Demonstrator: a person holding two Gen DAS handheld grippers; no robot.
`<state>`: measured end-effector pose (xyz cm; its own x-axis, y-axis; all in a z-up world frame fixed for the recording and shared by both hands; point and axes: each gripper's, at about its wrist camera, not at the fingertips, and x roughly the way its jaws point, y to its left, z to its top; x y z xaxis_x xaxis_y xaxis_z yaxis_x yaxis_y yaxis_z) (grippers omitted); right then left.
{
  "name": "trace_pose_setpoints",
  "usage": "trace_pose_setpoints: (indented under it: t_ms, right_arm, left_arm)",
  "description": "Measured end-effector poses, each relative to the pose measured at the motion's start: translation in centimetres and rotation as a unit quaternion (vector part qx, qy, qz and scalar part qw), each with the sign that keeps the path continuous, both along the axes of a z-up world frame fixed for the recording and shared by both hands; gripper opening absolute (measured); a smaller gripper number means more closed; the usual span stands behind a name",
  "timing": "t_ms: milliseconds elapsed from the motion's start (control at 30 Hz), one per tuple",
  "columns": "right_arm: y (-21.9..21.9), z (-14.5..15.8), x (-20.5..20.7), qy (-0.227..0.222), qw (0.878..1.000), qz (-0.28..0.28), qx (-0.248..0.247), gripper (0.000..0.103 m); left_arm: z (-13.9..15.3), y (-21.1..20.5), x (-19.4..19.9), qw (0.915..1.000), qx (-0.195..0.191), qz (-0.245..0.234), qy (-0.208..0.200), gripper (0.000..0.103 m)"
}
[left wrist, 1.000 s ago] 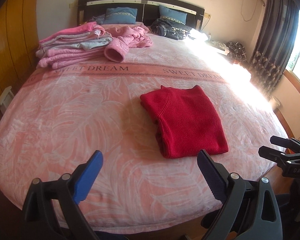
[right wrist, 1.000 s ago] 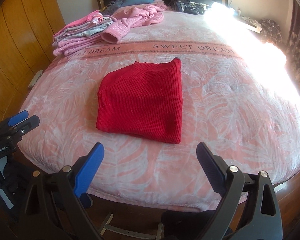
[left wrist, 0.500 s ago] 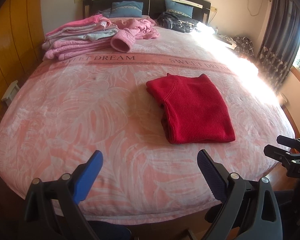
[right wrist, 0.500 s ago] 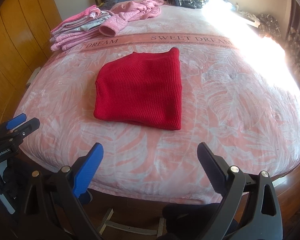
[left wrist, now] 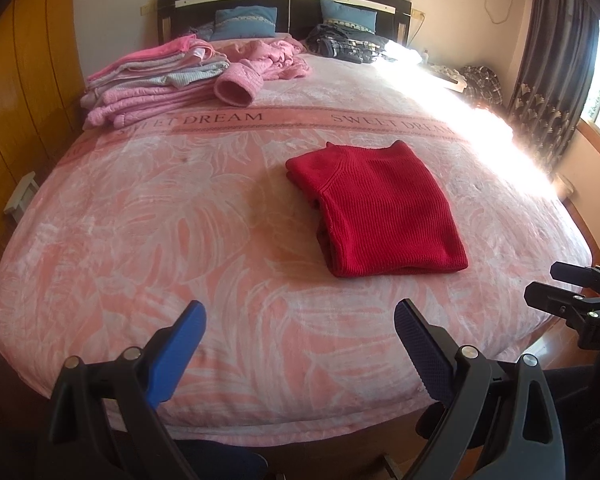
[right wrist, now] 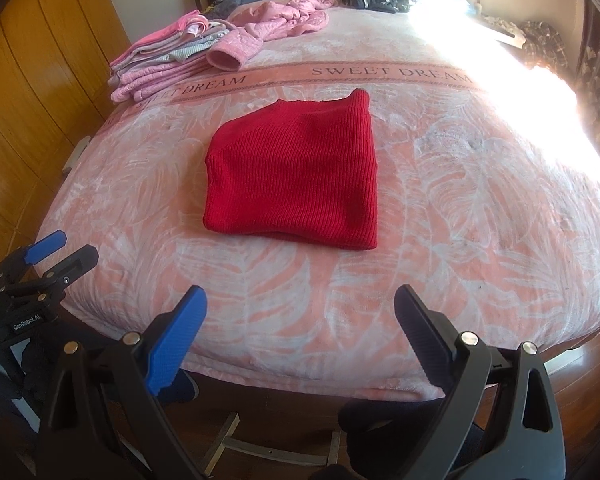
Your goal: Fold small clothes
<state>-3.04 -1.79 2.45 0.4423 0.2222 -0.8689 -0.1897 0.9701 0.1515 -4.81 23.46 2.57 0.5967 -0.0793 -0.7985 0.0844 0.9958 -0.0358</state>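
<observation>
A red knit sweater [left wrist: 376,208] [right wrist: 296,172] lies folded into a flat rectangle on the pink bedspread [left wrist: 160,232], right of centre in the left wrist view. My left gripper [left wrist: 300,326] hangs open over the bed's foot edge, well short of the sweater, nothing between its blue pads. My right gripper [right wrist: 300,310] is open too, just in front of the sweater's near edge and apart from it. Each gripper shows in the other's view: the right gripper [left wrist: 568,292] at the right edge, the left gripper [right wrist: 56,252] at the left edge.
A stack of folded pink and grey clothes [left wrist: 152,76] sits at the bed's far left, with a crumpled pink garment [left wrist: 268,60] beside it. Dark clothes [left wrist: 348,44] and blue pillows [left wrist: 244,24] lie by the headboard. A wooden wardrobe [right wrist: 32,92] stands left, curtains [left wrist: 552,64] right.
Both grippers have drawn back and risen a little from the bed, so more of the bedspread and headboard shows. The red sweater stays put, and both grippers stay open.
</observation>
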Motion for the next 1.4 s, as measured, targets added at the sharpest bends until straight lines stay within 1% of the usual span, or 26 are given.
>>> trace_pose_setpoints:
  t_ms: [100,200,400,533,967,1233,1400]
  right_arm:
    - [0.0,0.1,0.0,0.0,1.0,-0.002,-0.002,0.095]
    - [0.1,-0.2,-0.2,0.001,1.0,-0.004,-0.013,0.095]
    - [0.5,-0.8,-0.2,0.007,1.0,-0.005,-0.025,0.095]
    - [0.7,-1.0,-0.1,0.008,1.0,-0.002,-0.03,0.095]
    - [1.0,-1.4,0.1,0.009,0.999,-0.004,-0.047,0.095]
    - [0.8,-1.0,-0.1,-0.017,0.998,-0.014,-0.055,0.095]
    - [0.6,-1.2,0.2,-0.007,0.998,-0.02,-0.059,0.095]
  left_arm:
    - [-0.1,-0.2,-0.2,1.0,0.006,0.0,-0.001,0.096]
    - [-0.2,-0.2,-0.2,0.9998,0.017,0.013,0.0,0.096]
    - [-0.7,0.2,-0.2,0.9993,0.019,0.033,0.007,0.096]
    - [-1.0,0.3,0.0,0.999,0.023,0.037,0.013,0.096]
    - [-1.7,0.2,0.2,0.9986,0.034,0.035,0.02,0.096]
    - [-1.9,0.3,0.3,0.9984,0.038,0.037,0.022,0.096]
    - [-2.0,0.3,0.3,0.9984,0.039,0.037,0.019,0.096]
